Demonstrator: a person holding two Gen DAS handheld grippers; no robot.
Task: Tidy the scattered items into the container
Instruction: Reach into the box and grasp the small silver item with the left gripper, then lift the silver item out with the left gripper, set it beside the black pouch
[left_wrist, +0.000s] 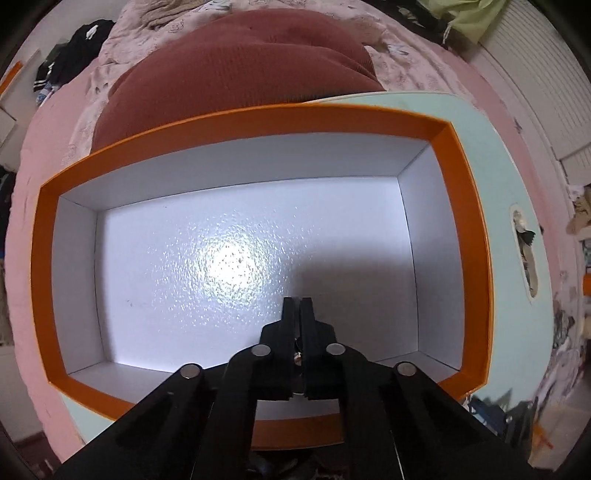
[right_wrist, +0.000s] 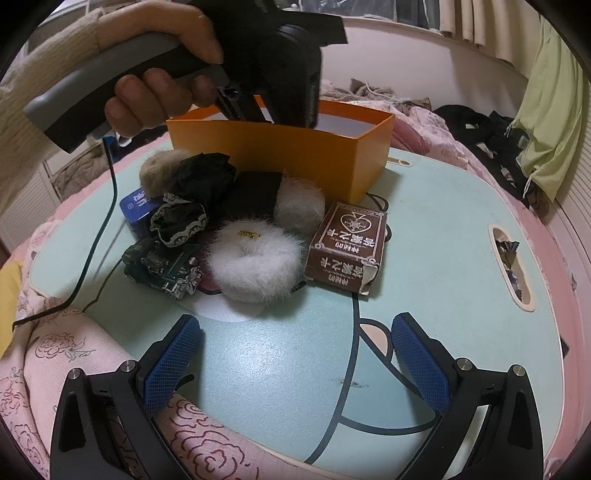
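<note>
Hovering over the orange box (left_wrist: 469, 206), left claw (left_wrist: 297, 302) pinched empty; right claw (right_wrist: 295, 332) wide.

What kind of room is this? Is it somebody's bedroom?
Most likely a bedroom. A pink flowered quilt lies under the pale green lap table, a big red pillow sits behind the orange box, and clothes are piled at the edge.
</note>
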